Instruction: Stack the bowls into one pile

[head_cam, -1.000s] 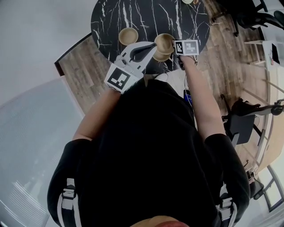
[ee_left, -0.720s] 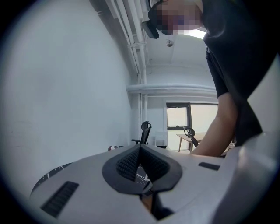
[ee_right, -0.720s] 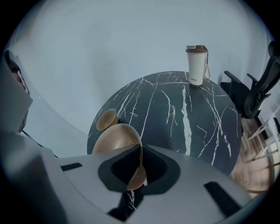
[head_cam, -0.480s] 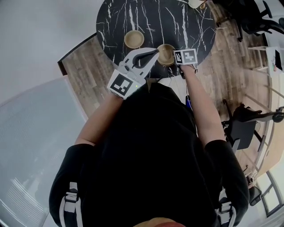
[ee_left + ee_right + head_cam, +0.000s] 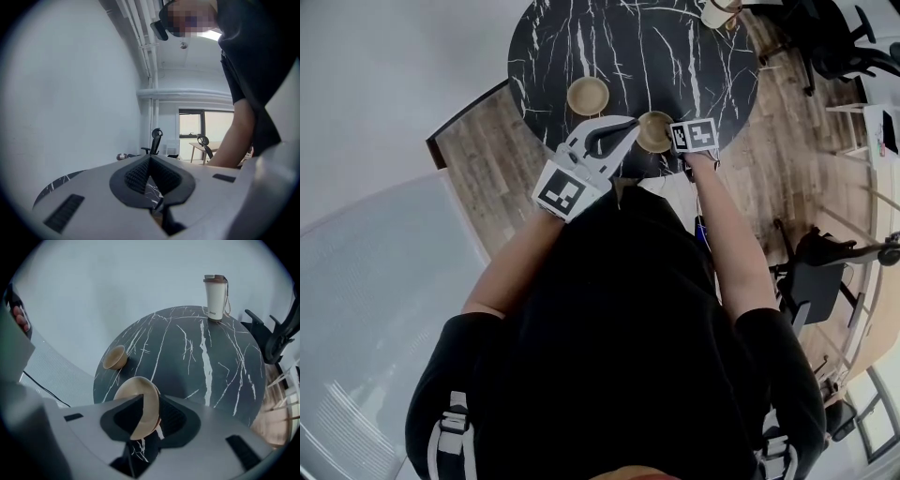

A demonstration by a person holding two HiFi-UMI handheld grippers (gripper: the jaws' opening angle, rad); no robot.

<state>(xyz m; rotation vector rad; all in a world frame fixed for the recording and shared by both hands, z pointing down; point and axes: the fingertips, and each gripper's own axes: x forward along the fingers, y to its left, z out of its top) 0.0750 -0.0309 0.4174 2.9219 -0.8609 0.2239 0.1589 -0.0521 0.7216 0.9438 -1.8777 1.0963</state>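
Observation:
A tan bowl (image 5: pixel 588 96) stands alone on the round black marble table (image 5: pixel 675 56); the right gripper view shows the same bowl (image 5: pixel 115 357) at the table's left rim. A second tan bowl (image 5: pixel 653 130) rests near the table's near edge, seemingly nested on another whose edge barely shows. My right gripper (image 5: pixel 674 141) points steeply down at it. Its jaws are opening, with the bowl's wall (image 5: pixel 143 401) still between them and the pads no longer pressing. My left gripper (image 5: pixel 627 125) hovers just left of this bowl, nearly level, its tips (image 5: pixel 150 161) together and nothing in them.
A white tumbler with a tan lid (image 5: pixel 215 297) stands at the table's far edge. Black office chairs (image 5: pixel 839 42) and a wooden floor (image 5: pixel 483 159) lie around the table. A pale wall runs to the left.
My right gripper came down with its bowl onto the bowl near the table's edge, and its jaws have spread. The left gripper stayed where it was.

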